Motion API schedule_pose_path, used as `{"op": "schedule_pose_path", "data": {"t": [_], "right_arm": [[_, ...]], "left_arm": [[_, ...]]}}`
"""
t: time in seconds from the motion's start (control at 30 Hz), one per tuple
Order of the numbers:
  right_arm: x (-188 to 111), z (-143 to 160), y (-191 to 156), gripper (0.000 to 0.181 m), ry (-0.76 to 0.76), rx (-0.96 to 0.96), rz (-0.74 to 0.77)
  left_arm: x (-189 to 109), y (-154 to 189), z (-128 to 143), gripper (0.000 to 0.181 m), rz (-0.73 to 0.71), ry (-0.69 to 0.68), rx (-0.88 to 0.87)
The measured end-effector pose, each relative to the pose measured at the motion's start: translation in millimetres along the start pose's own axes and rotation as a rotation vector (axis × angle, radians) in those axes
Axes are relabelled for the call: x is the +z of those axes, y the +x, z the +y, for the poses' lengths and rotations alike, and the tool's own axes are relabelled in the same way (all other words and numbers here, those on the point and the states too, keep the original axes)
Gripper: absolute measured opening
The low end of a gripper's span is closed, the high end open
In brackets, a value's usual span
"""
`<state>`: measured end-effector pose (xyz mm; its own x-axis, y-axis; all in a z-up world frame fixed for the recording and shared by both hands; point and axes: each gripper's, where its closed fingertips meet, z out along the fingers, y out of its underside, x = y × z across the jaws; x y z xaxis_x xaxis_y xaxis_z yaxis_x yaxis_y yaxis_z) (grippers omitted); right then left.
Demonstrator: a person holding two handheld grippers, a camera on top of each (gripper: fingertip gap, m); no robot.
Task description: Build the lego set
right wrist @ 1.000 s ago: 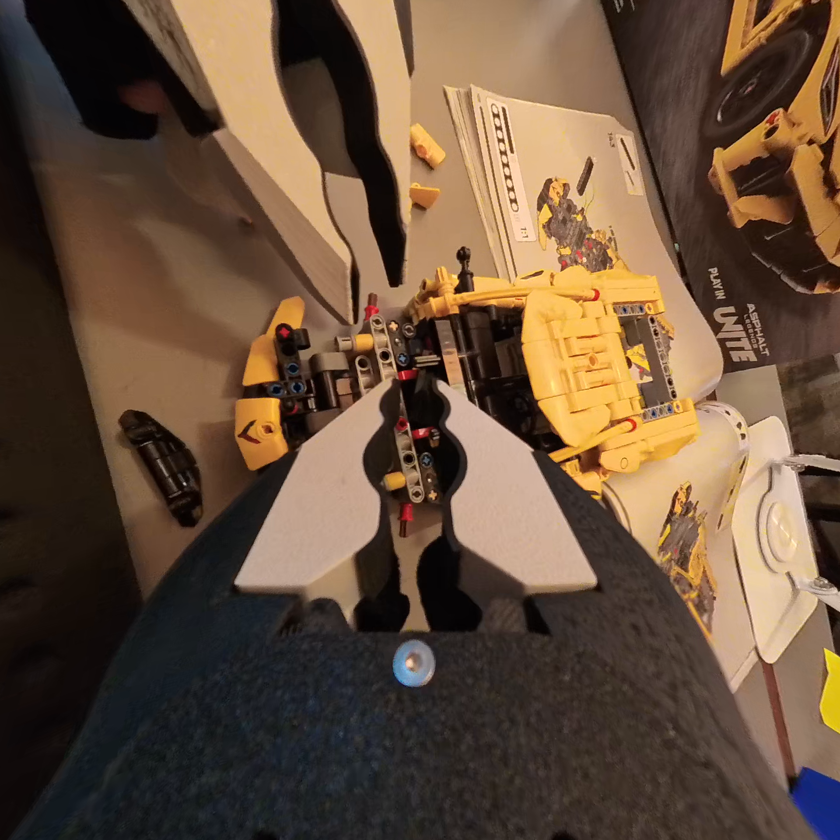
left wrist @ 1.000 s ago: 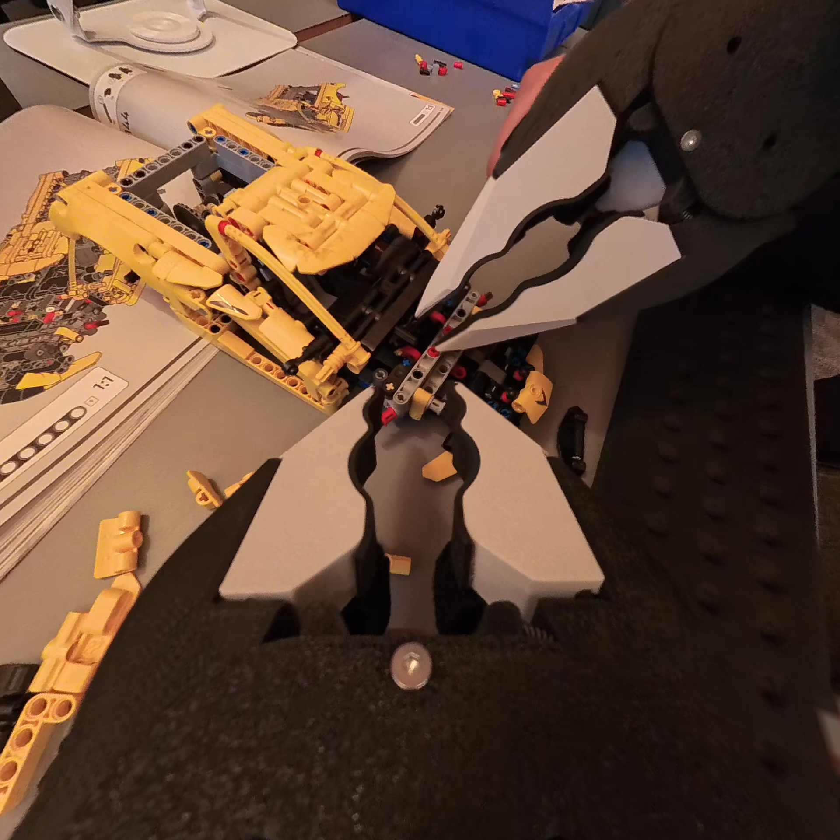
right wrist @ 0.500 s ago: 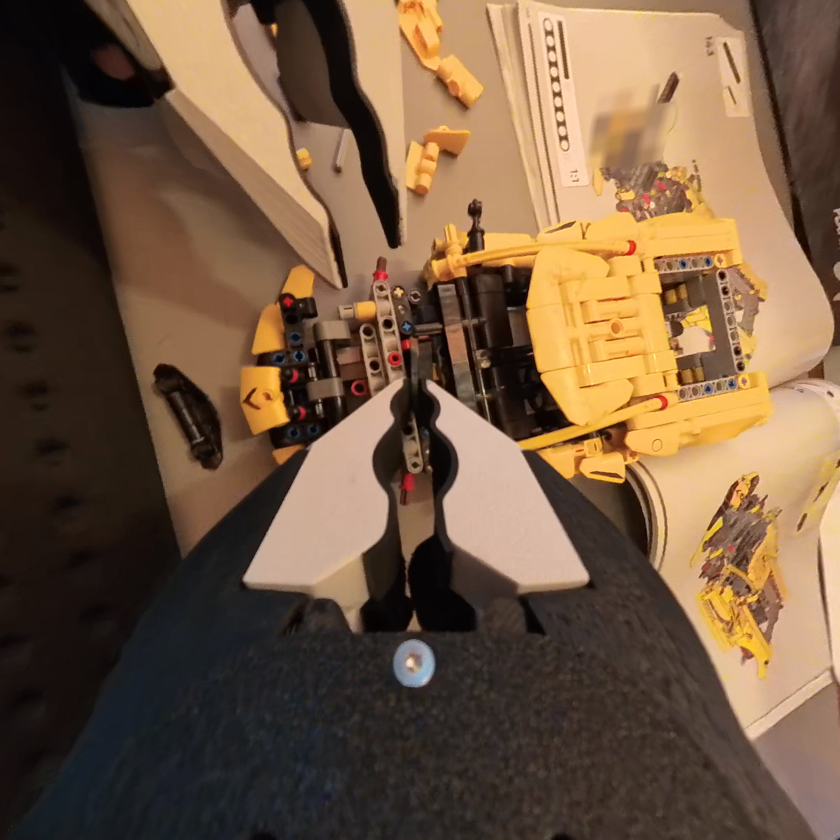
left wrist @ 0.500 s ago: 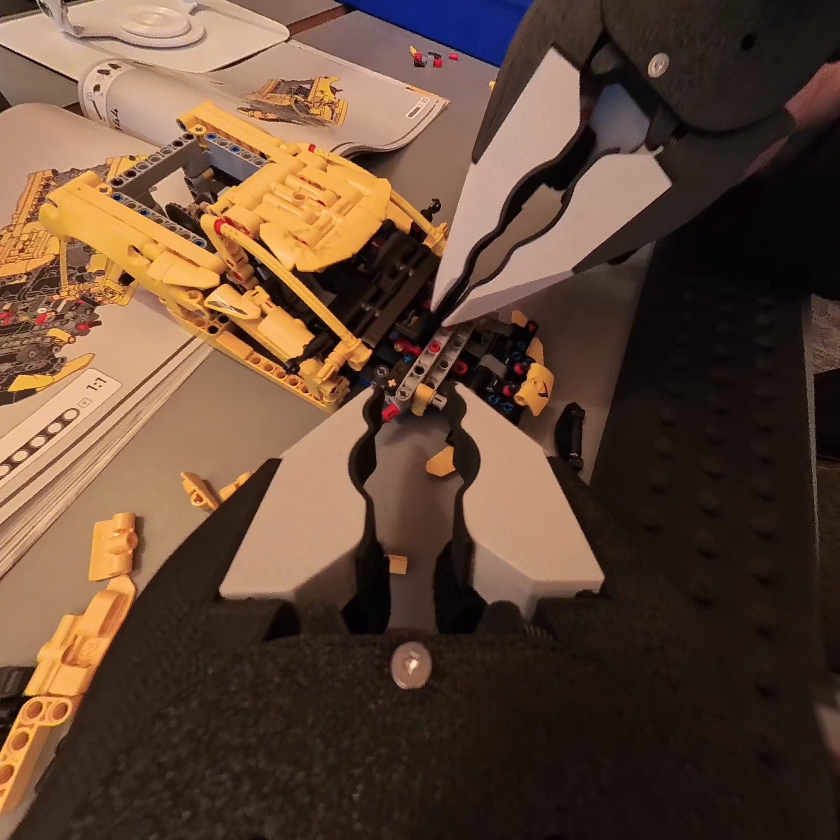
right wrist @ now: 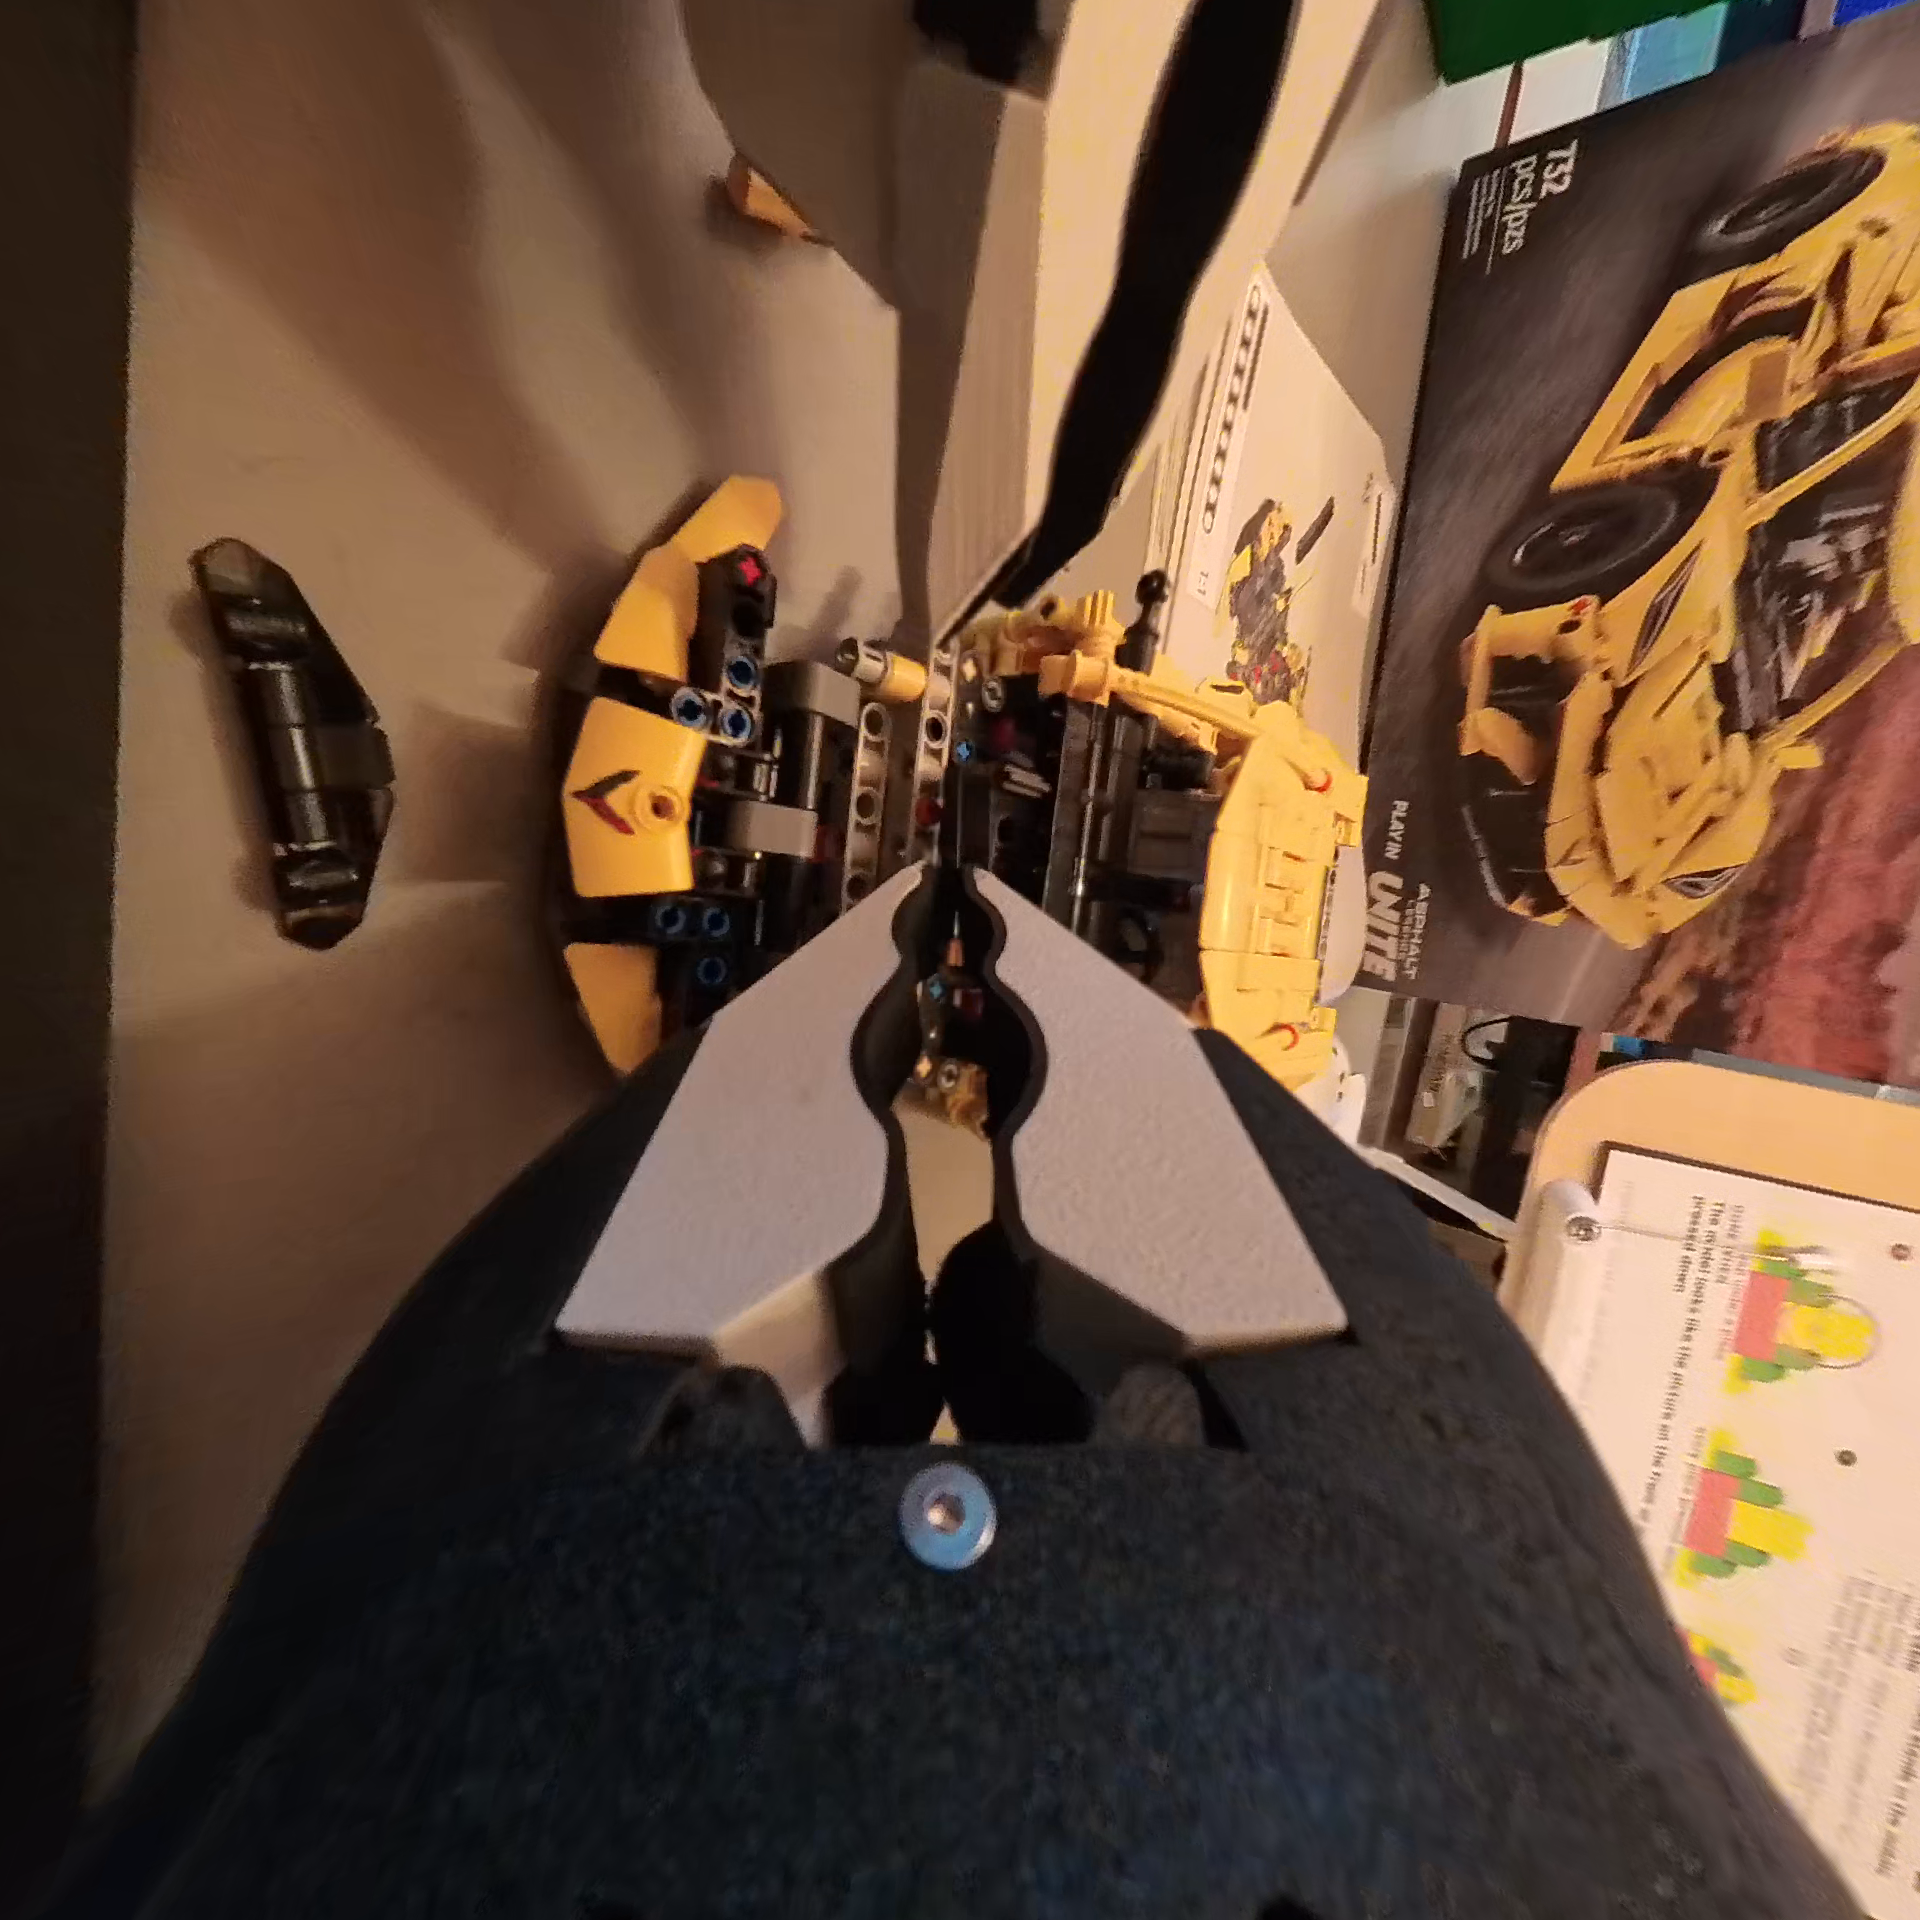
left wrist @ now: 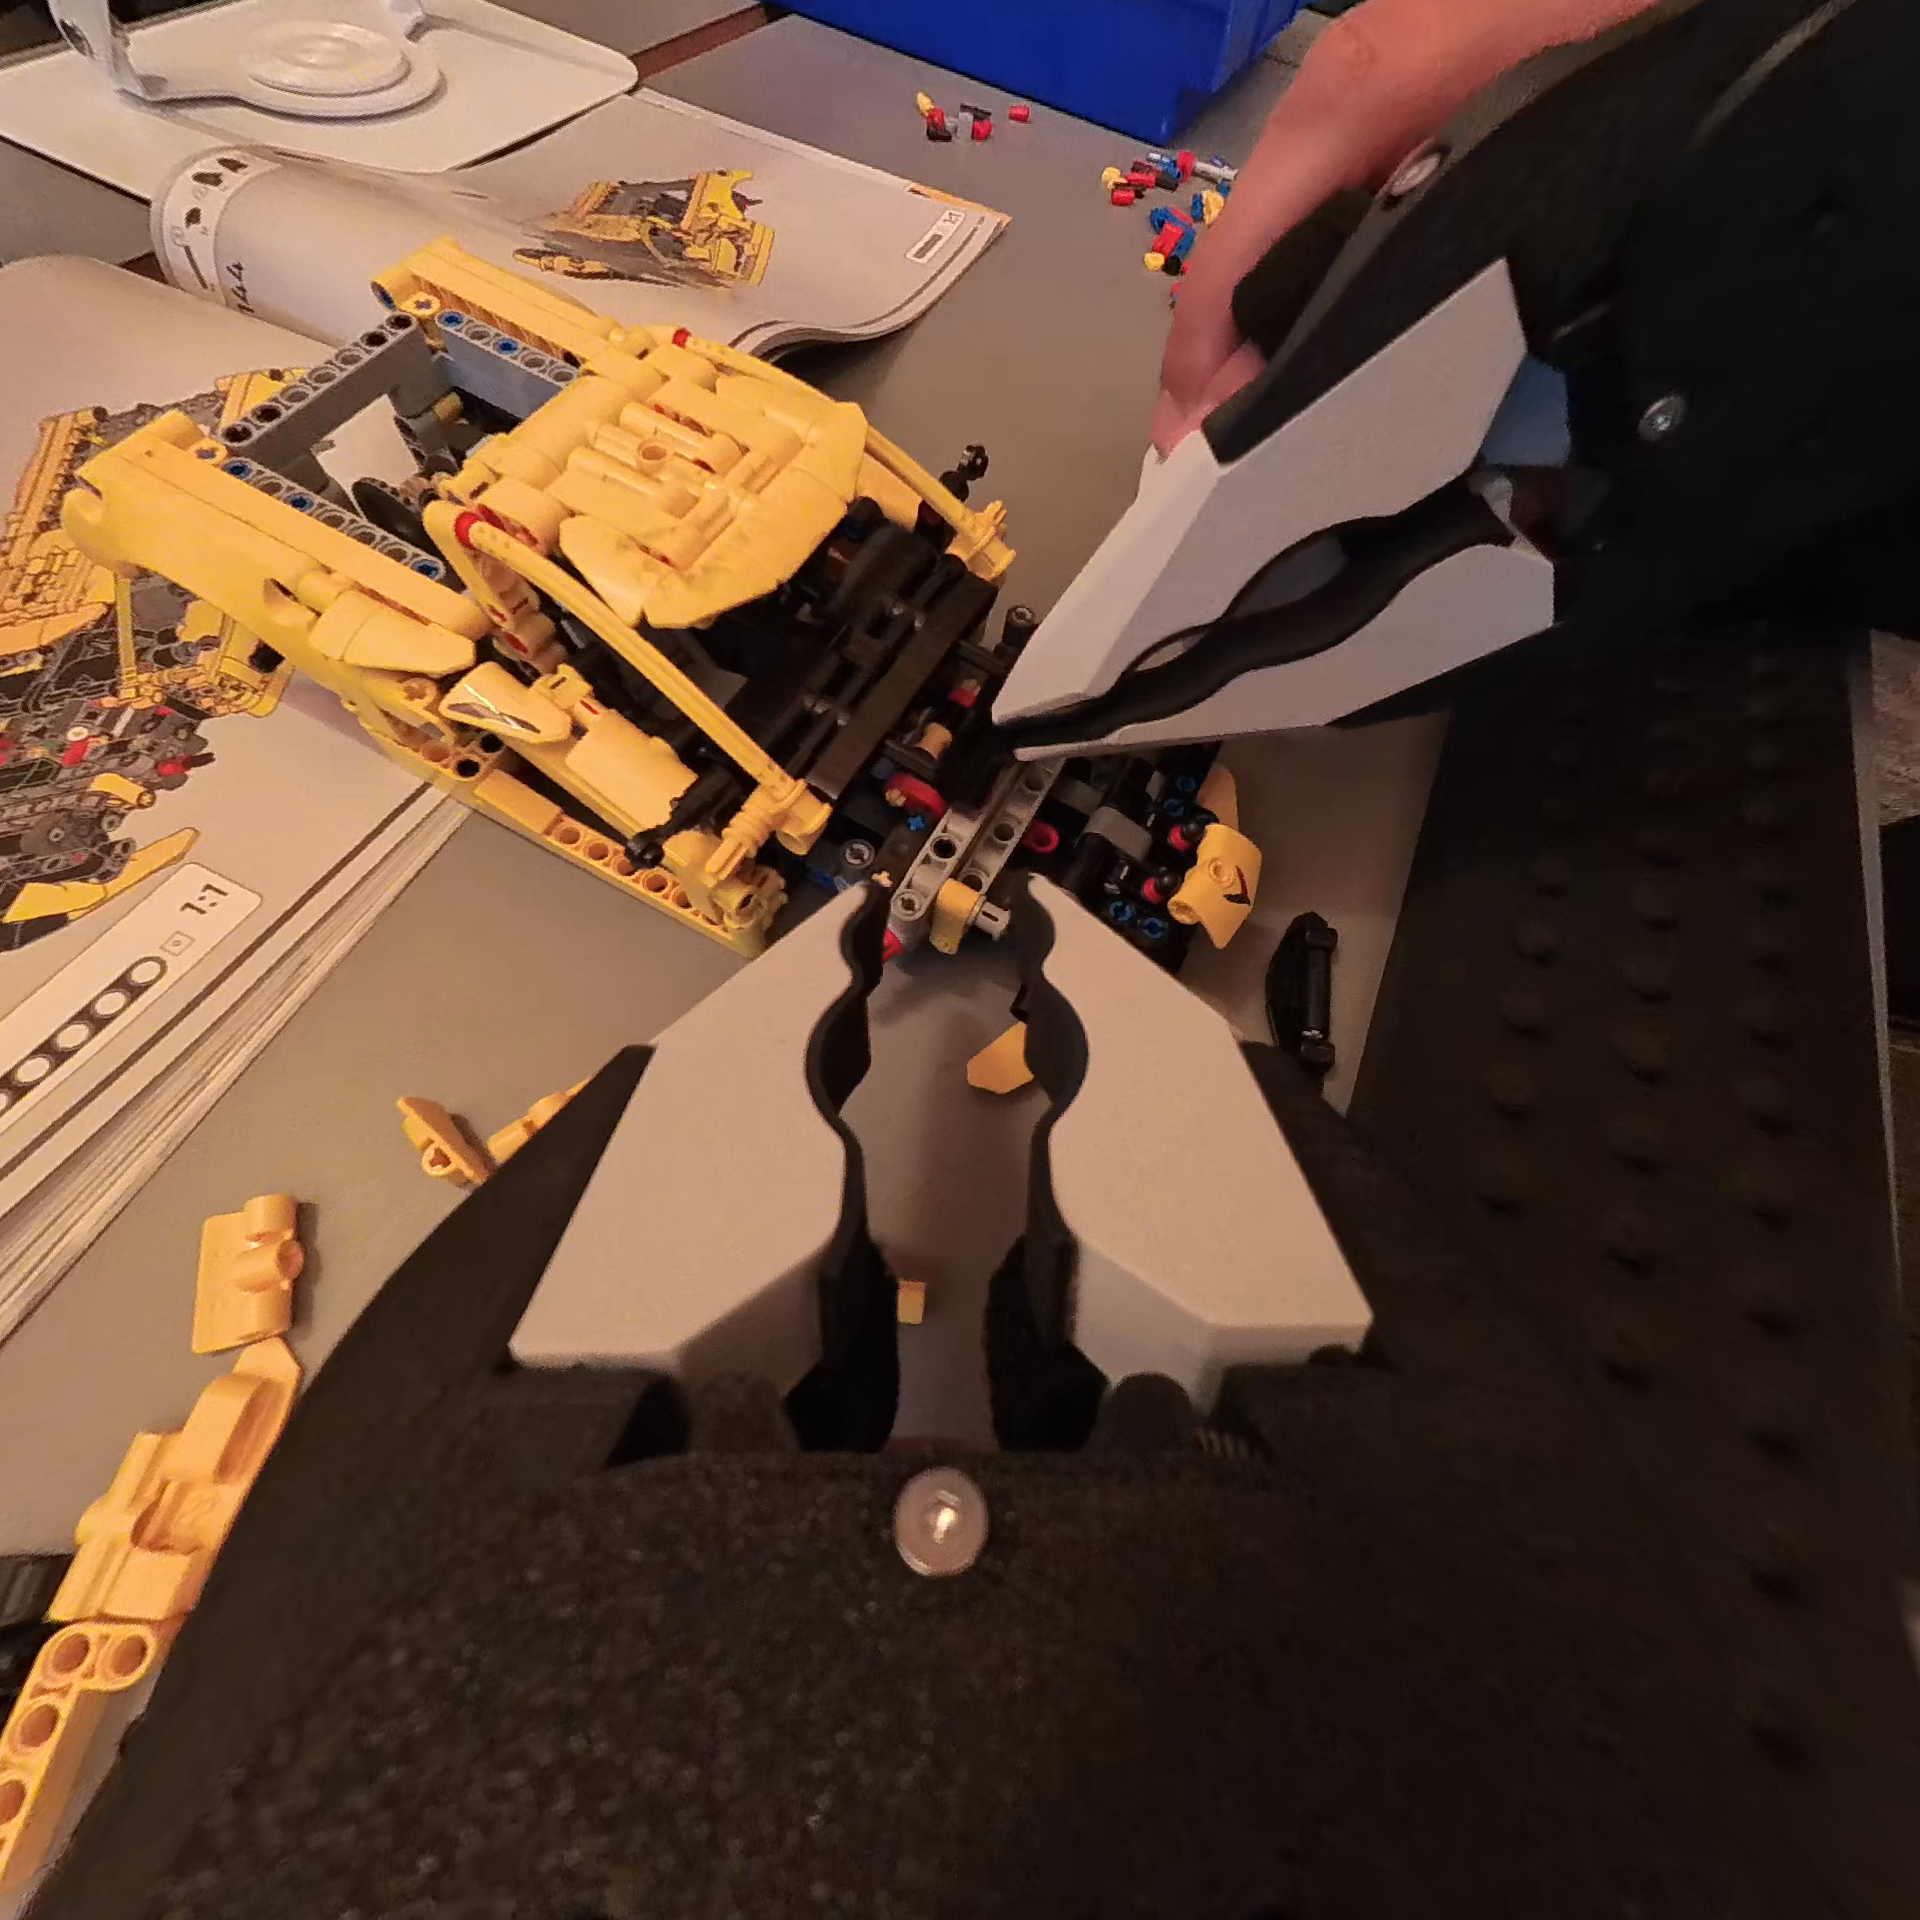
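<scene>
While the left gripper holds its fingers apart around the light grey perforated beam at the front of the half-built yellow and black brick car, the right gripper has its fingers pinched nearly together on a thin black part in the car's middle. The car lies on the grey bench, partly over an open instruction booklet, with loose yellow pieces nearby.

The car is glossy yellow and black plastic, and the booklet under it is smooth paper. The fingers look matt grey plastic, their housing a rough black with a shiny metal screw. The surface is matt grey.
</scene>
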<state>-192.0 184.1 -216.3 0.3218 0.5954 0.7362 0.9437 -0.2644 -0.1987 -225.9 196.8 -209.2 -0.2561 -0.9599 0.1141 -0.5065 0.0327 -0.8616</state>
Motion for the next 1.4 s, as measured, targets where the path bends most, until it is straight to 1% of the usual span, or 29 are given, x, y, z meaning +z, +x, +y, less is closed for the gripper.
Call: {"op": "schedule_pose_path", "data": {"t": [0.2,0.33,0.5,0.67,0.9,1.13,1.27,1.33,1.4], "right_arm": [[1,-2,-2,0.002,-0.018,-0.106,0.049],[2,5,3,0.001,-0.068,-0.121,0.093],[1,5,2,0.001,-0.088,-0.128,0.092],[1,5,2,0.001,-0.101,-0.153,0.110],[2,3,2,0.001,-0.097,-0.163,0.126],[-1,0,0,0.002,-0.002,-0.101,0.150],[-7,-3,-5,0.003,0.057,-0.013,0.087],[-10,0,-2,0.007,0.074,0.037,0.064],[-14,2,-1,0.011,0.112,0.130,0.011]], "left_arm": [[7,3,-7,0.012,0.000,0.011,0.036],[8,-3,-13,0.000,-0.052,0.041,0.084],[14,4,-21,0.000,-0.014,0.055,0.116],[23,5,-15,0.000,-0.039,-0.001,0.193],[29,4,-12,0.000,-0.028,-0.024,0.186],[29,5,-11,0.000,-0.028,-0.027,0.194],[30,5,-9,0.000,-0.024,-0.038,0.192],[30,5,-10,0.000,-0.026,-0.038,0.194],[30,5,-10,0.000,-0.026,-0.037,0.192]]}}
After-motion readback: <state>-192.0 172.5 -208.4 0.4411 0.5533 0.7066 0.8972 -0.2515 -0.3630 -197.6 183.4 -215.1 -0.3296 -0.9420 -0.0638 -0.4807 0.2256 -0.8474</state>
